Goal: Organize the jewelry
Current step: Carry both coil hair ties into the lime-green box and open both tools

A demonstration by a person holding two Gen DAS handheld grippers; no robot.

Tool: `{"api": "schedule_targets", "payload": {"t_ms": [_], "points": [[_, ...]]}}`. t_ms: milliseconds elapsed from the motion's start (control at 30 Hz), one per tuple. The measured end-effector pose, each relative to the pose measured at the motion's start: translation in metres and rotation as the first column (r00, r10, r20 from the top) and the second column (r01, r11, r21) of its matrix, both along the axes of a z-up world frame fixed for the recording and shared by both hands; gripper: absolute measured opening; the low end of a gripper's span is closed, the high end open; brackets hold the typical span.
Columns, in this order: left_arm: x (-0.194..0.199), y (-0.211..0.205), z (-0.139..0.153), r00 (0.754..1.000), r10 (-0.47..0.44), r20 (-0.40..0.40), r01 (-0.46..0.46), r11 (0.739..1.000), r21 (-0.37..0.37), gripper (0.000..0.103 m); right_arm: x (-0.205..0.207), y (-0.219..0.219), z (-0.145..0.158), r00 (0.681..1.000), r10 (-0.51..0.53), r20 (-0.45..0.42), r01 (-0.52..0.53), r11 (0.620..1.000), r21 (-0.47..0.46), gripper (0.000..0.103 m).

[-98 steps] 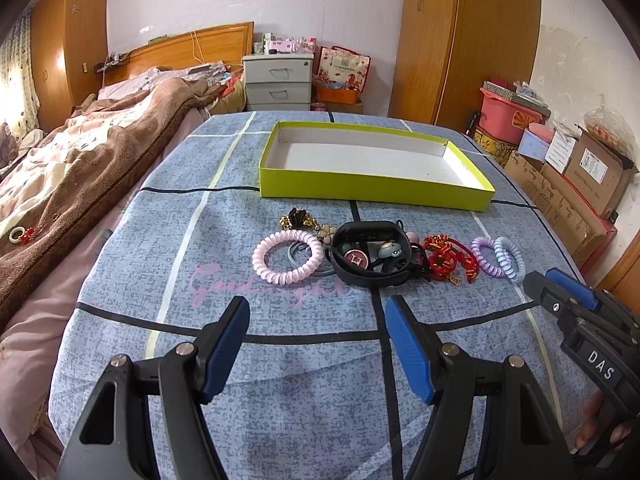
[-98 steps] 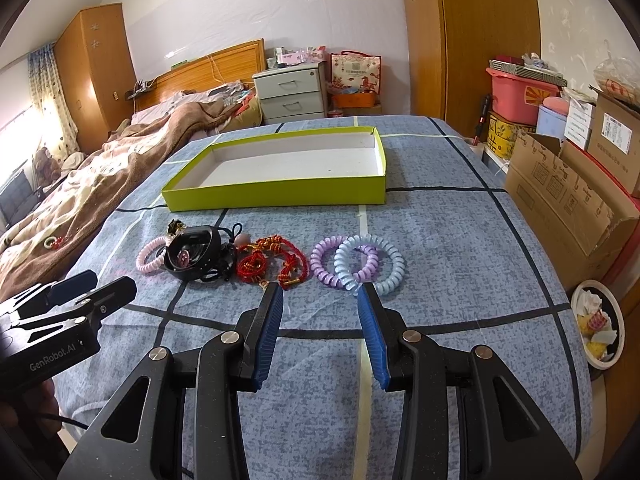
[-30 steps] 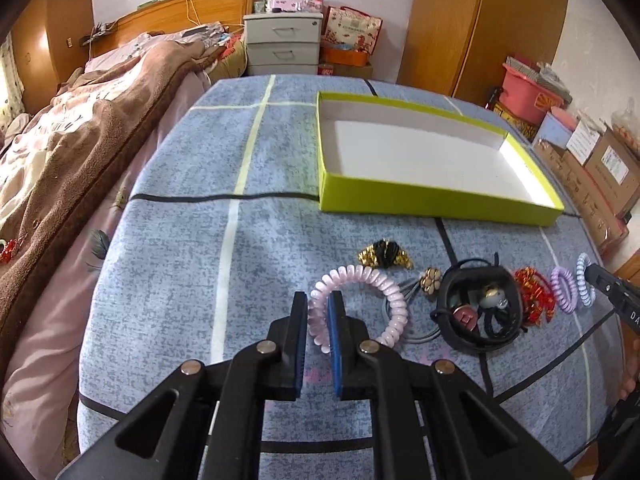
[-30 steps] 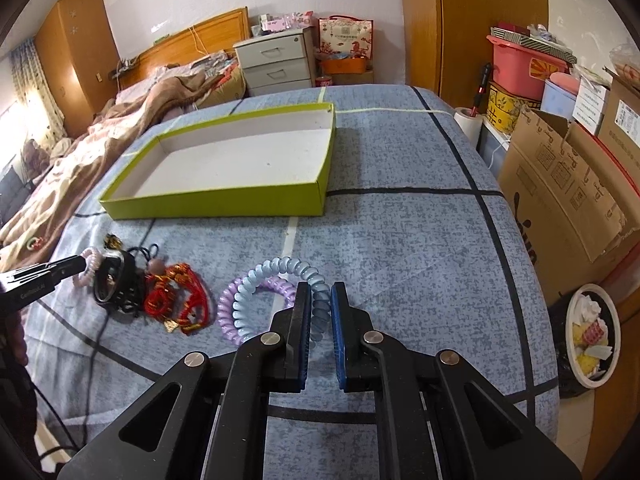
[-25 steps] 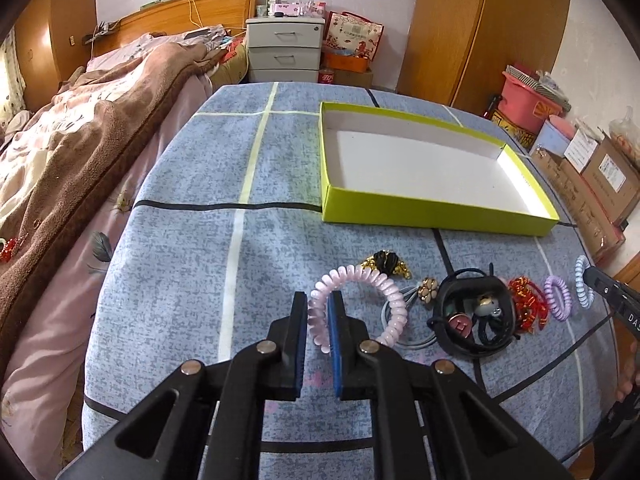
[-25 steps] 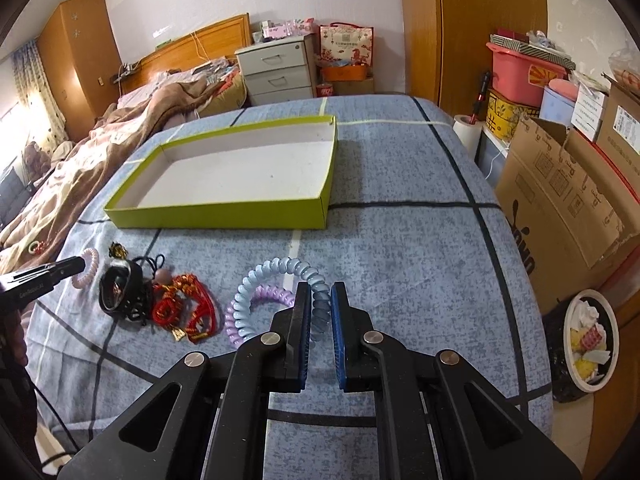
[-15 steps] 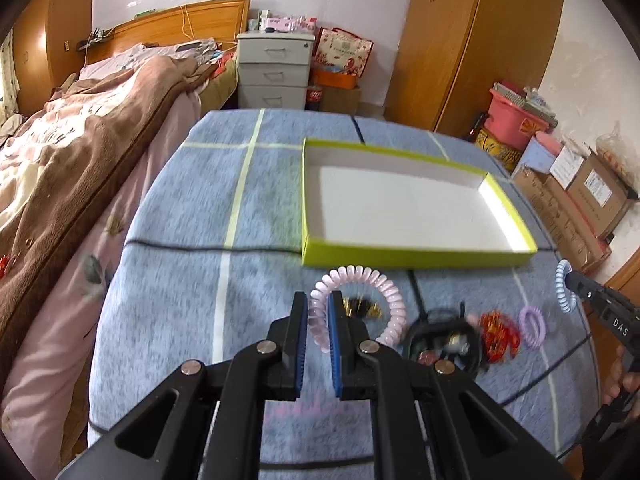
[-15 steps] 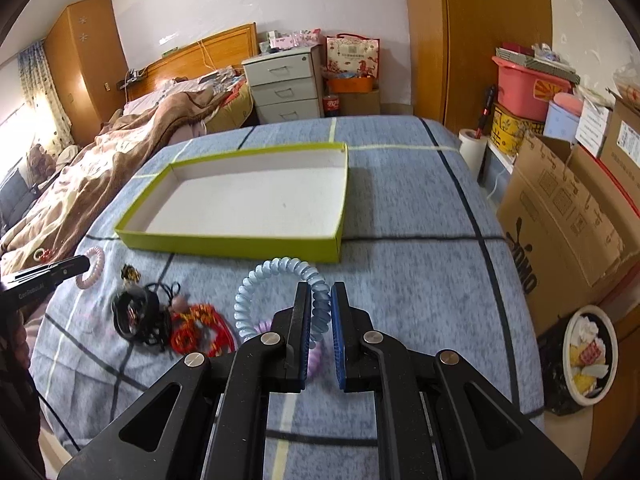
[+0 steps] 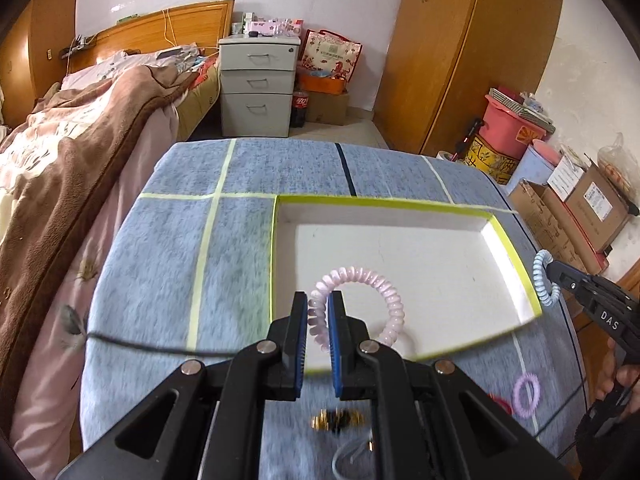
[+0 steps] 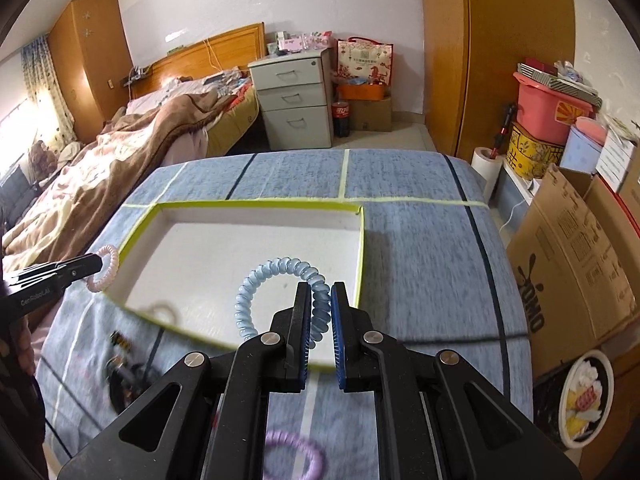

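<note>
Coil bands (image 9: 356, 280) (image 10: 276, 280) clenched in both hand-held grippers (image 9: 318, 312) (image 10: 320, 308) over green tray (image 9: 516, 264), blue bedspread (image 9: 180, 240).

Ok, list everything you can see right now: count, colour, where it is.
pink coil band: 1, pale pink, held above the box's left part
blue coil band: 1, light blue, held above the box's right part
box: 1, lime green with white floor, on the bedspread, nothing lying in it
purple coil band: 1, lilac, on the bedspread near the box
gold and black clip: 1, blurred, on the bedspread below the left fingers
bedspread: 1, blue with black and yellow lines
nightstand: 1, grey, three drawers, beyond the bed
left gripper: black, blue fingers, shut on the pink band
right gripper: black, blue fingers, shut on the blue band
</note>
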State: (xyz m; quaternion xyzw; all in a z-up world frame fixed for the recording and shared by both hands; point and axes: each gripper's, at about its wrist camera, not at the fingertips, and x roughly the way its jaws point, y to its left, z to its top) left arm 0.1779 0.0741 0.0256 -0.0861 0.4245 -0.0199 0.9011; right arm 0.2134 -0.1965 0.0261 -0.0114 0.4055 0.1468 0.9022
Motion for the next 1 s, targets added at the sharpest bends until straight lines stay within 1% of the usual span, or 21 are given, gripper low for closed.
{"api": "schedule_targets", "payload": {"t_ms": [133,333,400,500,633,700,900,1000], "points": [[0.022,0.0,-0.012,0.999,-0.006,-0.039,0.005,1.0,-0.027,0.011,0.024,0.005,-0.01,1.0,-0.009,-0.023,0.009,1.0,-0.015,0.01],[0.047,-0.006,-0.022,0.998,-0.016,-0.054,0.015,1.0,-0.017,0.011,0.052,0.013,-0.029,0.998,-0.005,-0.061,0.002,0.999,-0.049,0.01],[0.057,-0.008,-0.027,0.997,-0.012,-0.07,0.011,1.0,-0.01,0.011,0.059,0.014,-0.034,0.997,-0.003,-0.072,-0.001,0.998,-0.058,0.01],[0.061,-0.009,-0.03,0.998,-0.017,-0.063,0.017,1.0,-0.005,0.011,0.065,0.017,-0.038,0.997,0.004,-0.079,-0.009,0.997,-0.074,0.01],[0.069,-0.01,-0.036,0.996,-0.017,-0.09,0.015,1.0,-0.021,0.011,0.073,0.02,-0.044,0.996,0.007,-0.088,-0.016,0.995,-0.102,0.01],[0.071,-0.01,-0.037,0.996,-0.02,-0.09,0.019,1.0,-0.017,0.011,0.074,0.022,-0.046,0.996,0.009,-0.088,-0.019,0.993,-0.113,0.01],[0.076,-0.01,-0.043,0.994,-0.011,-0.11,0.01,1.0,-0.012,0.011,0.077,0.027,-0.049,0.998,0.017,-0.068,-0.028,0.985,-0.168,0.01],[0.078,-0.013,-0.043,0.994,-0.015,-0.111,0.014,1.0,-0.01,0.011,0.078,0.029,-0.049,0.997,0.024,-0.072,-0.036,0.985,-0.171,0.01]]}}
